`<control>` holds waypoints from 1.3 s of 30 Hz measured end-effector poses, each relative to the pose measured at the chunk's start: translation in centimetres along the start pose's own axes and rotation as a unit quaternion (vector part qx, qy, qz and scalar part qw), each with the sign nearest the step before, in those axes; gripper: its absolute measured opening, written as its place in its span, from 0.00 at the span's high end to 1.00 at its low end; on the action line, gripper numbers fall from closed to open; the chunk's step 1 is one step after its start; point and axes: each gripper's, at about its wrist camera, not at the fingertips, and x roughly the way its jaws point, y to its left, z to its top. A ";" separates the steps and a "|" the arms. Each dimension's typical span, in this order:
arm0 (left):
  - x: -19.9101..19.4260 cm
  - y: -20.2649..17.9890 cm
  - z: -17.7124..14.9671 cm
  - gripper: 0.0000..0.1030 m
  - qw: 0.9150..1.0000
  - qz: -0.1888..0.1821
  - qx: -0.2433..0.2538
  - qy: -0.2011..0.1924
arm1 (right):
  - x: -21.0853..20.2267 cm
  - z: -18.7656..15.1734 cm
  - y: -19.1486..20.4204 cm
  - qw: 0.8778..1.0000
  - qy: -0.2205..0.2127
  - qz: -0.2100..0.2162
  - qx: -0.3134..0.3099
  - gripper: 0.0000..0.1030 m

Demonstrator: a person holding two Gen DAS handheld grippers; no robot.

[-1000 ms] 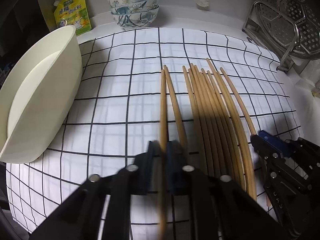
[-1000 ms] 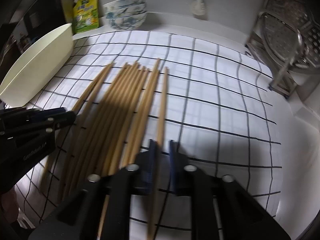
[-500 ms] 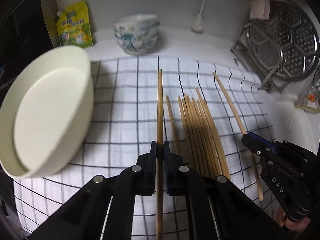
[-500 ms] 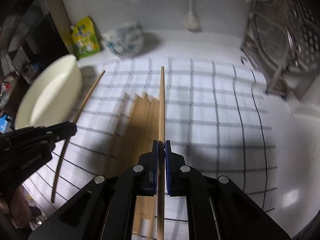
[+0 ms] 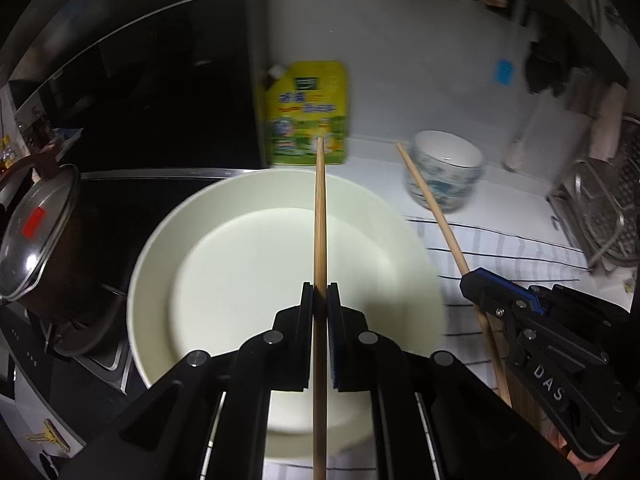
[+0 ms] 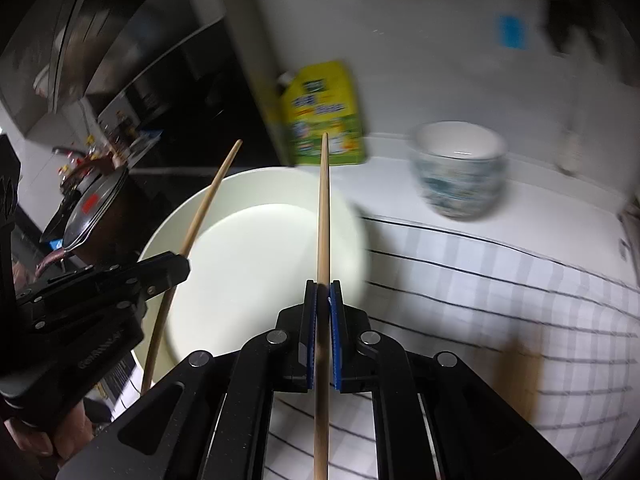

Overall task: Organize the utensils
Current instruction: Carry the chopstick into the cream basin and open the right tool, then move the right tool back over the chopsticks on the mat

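1. Wooden chopstick (image 5: 320,216) pinched between the pressed-together jaws of the left gripper (image 5: 320,300), pointing forward, tip raised above the cream basin (image 5: 168,240).
2. Second wooden chopstick (image 6: 323,216) clamped the same way in the right gripper (image 6: 323,300), also aimed over the basin's near rim.
3. Both sticks carried in the air, held partway along the shaft, with a long stretch ahead of the jaws and a shorter one trailing behind.
4. Probably light, stiff and smooth; likely to pivot or slide in a two-point pinch, so a hold near the middle looks safest. Thin enough to roll once released.
5. Likely step: carrying the pair toward the basin for dropping in; a low, flat release would limit bouncing out.
6. Blurred brown patch on the checked cloth (image 6: 480,280) in the right wrist view, possibly more chopsticks; cannot tell.
7. Beyond the basin: yellow-green refill pouch (image 5: 306,114) against the wall, stacked patterned bowls (image 5: 446,176) beside it.
8. Far left: lidded pot (image 5: 36,236) on the dark stove. Far right: metal rack (image 5: 608,216), partly cut off.
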 end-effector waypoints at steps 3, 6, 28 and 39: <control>1.9 2.4 0.3 0.93 1.000 0.009 0.001 0.010 | 3.2 1.1 2.5 1.000 0.019 0.008 -0.006 0.94; 4.1 4.1 0.3 0.93 1.000 0.018 0.004 0.024 | 5.8 1.6 3.8 0.999 0.035 0.011 -0.003 0.94; 8.5 7.7 -0.5 0.55 0.997 0.005 -0.017 0.073 | 9.5 0.4 3.7 0.997 0.062 -0.042 0.028 0.78; 4.7 7.8 -0.8 0.46 0.998 0.014 -0.028 0.051 | 5.9 -0.7 5.1 0.998 0.050 -0.044 0.013 0.73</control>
